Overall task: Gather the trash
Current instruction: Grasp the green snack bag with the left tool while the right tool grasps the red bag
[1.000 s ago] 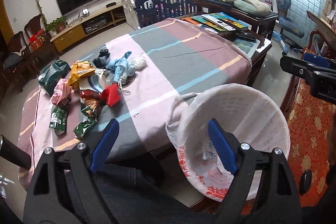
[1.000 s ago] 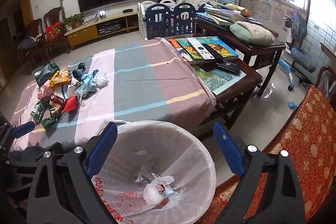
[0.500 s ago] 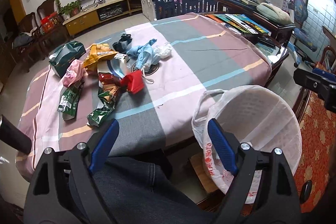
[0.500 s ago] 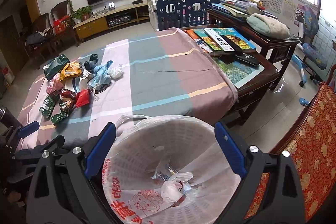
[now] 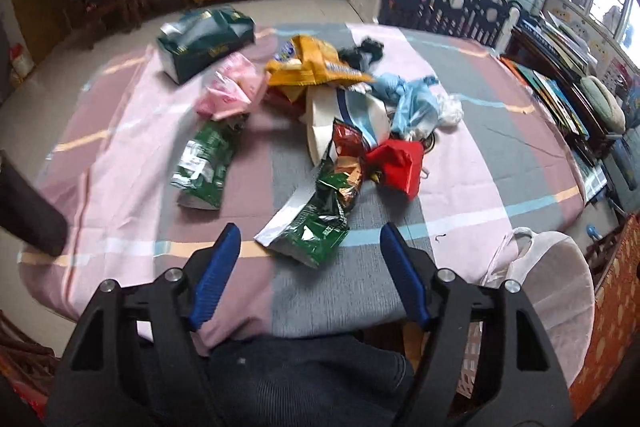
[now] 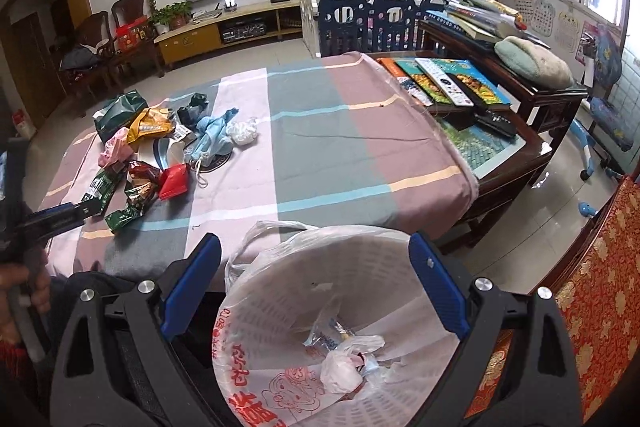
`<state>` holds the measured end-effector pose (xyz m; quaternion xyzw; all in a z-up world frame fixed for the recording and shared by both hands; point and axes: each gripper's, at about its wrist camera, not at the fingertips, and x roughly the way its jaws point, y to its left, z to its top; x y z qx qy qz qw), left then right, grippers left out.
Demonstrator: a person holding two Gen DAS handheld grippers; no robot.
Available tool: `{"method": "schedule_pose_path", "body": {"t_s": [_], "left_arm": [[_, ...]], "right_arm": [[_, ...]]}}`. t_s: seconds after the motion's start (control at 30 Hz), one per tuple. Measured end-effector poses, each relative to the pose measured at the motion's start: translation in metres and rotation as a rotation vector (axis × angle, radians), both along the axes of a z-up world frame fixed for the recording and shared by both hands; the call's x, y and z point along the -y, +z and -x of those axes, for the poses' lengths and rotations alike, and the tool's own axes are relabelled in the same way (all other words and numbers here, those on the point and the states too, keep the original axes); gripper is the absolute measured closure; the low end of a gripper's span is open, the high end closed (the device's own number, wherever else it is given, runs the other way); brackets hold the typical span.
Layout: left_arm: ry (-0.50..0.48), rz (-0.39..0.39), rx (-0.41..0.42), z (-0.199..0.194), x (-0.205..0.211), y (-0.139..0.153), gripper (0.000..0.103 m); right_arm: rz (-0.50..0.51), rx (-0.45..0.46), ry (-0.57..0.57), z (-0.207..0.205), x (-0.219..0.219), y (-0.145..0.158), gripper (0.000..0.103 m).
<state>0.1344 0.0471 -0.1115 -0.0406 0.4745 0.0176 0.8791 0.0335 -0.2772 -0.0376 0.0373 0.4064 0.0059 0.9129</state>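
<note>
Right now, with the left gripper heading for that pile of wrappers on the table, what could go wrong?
1. The left gripper is closing with nothing between its jaws; it may shut short of the green snack bag.
2. That bag lies tangled with the brown wrapper and red pouch, so a pull could drag them off the table.
3. The lined trash basket sits below the table edge, so a dropped wrapper might miss it.

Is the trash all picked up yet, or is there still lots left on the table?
Only a little is done. A few scraps already sit in the white bin. Right now the left claw is closing, still empty, above the nearest green wrapper. The right claw is open and empty over the bin. The whole pile on the table still needs collecting.
</note>
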Motion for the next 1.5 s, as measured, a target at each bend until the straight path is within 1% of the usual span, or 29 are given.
{"method": "schedule_pose_path", "body": {"t_s": [0.07,0.17,0.23,0.27,0.3,0.37,0.43,0.47,0.6,0.7,0.77,0.9,0.97,1.1,1.2,1.23,1.27,1.33,1.4,1.43,1.5], "left_arm": [[-0.041,0.026,-0.052,-0.019,0.002,-0.015,0.028],[-0.063,0.024,-0.111,-0.042,0.008,-0.036,0.023],[-0.080,0.028,-0.154,-0.053,0.014,-0.051,0.023],[-0.091,0.034,-0.176,-0.057,0.018,-0.057,0.027],[-0.102,0.041,-0.196,-0.059,0.020,-0.061,0.047],[-0.096,0.048,-0.216,-0.062,0.020,-0.065,0.066],[-0.073,0.066,-0.201,-0.059,0.015,-0.063,0.072],[-0.057,0.076,-0.189,-0.055,0.011,-0.061,0.073],[0.026,0.085,-0.112,-0.024,-0.005,-0.043,0.073],[0.106,0.127,-0.062,0.008,-0.017,-0.033,0.073],[0.140,0.129,-0.042,0.025,-0.021,-0.027,0.073],[0.145,0.105,0.012,0.047,-0.022,-0.010,0.073],[0.142,0.105,0.034,0.056,-0.024,-0.004,0.072],[0.132,0.106,0.057,0.064,-0.026,0.002,0.072],[0.129,0.121,0.058,0.063,-0.026,0.001,0.072],[0.129,0.120,0.059,0.063,-0.025,0.001,0.072],[0.130,0.119,0.061,0.065,-0.026,0.000,0.072],[0.134,0.120,0.060,0.066,-0.026,0.000,0.072],[0.141,0.120,0.062,0.066,-0.027,-0.001,0.072],[0.144,0.120,0.063,0.066,-0.028,-0.001,0.072],[0.151,0.120,0.067,0.067,-0.029,-0.001,0.072]], "right_arm": [[0.001,-0.009,0.010,-0.002,-0.004,-0.004,0.010],[-0.002,-0.017,0.017,-0.004,-0.007,-0.007,0.010],[-0.005,-0.025,0.016,-0.006,-0.008,-0.009,0.010],[-0.007,-0.027,0.016,-0.007,-0.009,-0.010,0.010],[-0.012,-0.031,0.015,-0.010,-0.009,-0.011,0.010],[-0.021,-0.037,0.016,-0.014,-0.012,-0.013,0.010],[-0.023,-0.043,0.023,-0.023,-0.019,-0.016,0.010],[-0.018,-0.041,0.031,-0.029,-0.025,-0.019,0.010],[-0.010,-0.038,0.064,-0.057,-0.056,-0.031,0.010],[-0.028,-0.084,0.120,-0.090,-0.091,-0.049,0.010],[-0.024,-0.100,0.146,-0.108,-0.115,-0.058,0.010],[0.059,-0.102,0.182,-0.143,-0.164,-0.074,0.010],[0.103,-0.126,0.207,-0.159,-0.186,-0.083,0.010],[0.216,-0.162,0.225,-0.179,-0.212,-0.099,0.010],[0.245,-0.200,0.230,-0.187,-0.222,-0.111,0.012],[0.244,-0.207,0.228,-0.188,-0.224,-0.114,0.021],[0.245,-0.221,0.232,-0.188,-0.225,-0.117,0.027],[0.248,-0.249,0.257,-0.186,-0.228,-0.124,0.059],[0.243,-0.252,0.273,-0.181,-0.226,-0.126,0.072],[0.239,-0.243,0.272,-0.178,-0.224,-0.124,0.076],[0.216,-0.226,0.268,-0.171,-0.216,-0.120,0.080]]}}
